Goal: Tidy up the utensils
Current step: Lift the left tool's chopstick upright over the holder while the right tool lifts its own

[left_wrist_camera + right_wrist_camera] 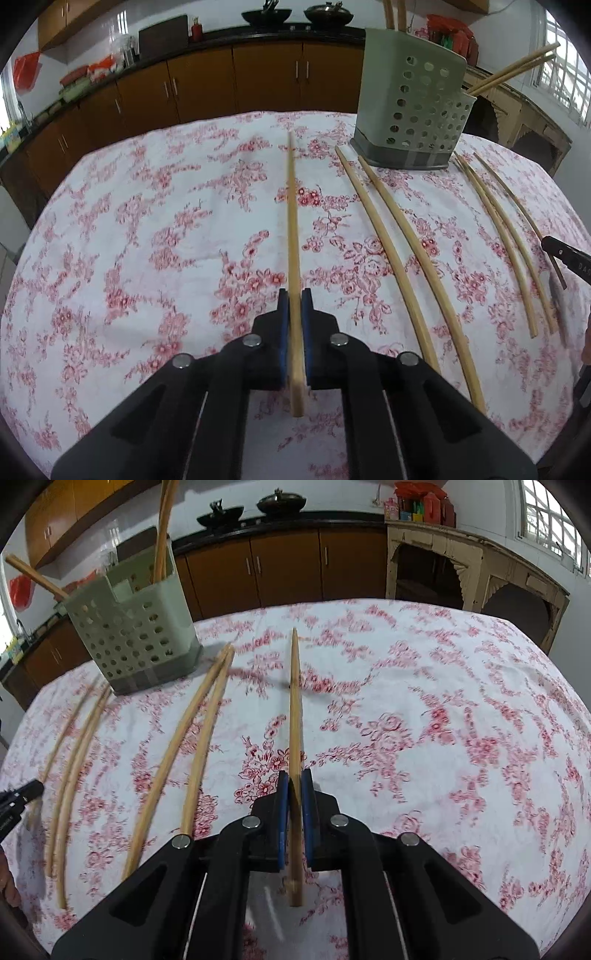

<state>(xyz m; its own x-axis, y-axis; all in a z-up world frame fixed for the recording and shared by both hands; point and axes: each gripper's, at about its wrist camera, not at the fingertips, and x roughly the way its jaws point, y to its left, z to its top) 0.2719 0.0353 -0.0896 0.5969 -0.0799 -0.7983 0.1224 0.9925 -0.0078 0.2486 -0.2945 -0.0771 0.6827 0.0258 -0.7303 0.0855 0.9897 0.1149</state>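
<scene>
we've got a chopstick pinched in each tool right now. the left tool has its blue pads squeezed tight on a pale chopstick, gripping it near the thick end so the rest sticks out ahead over the tabletop with its red floral cloth. the right tool is doing the same, clamped down on its own chopstick near the back end, tip pointing away.

the green perforated utensil holder stands upright toward the far side of the tabletop, and a few chopsticks already poke out of it, leaning off in different directions. between our 2 tools there are loose chopsticks lying flat on the cloth: a pair just in front of the holder's base, and another bunch of 3 further right in the left wrist view. the right wrist view is a bit blurred on the cloth. brown cabinets run along the back.
</scene>
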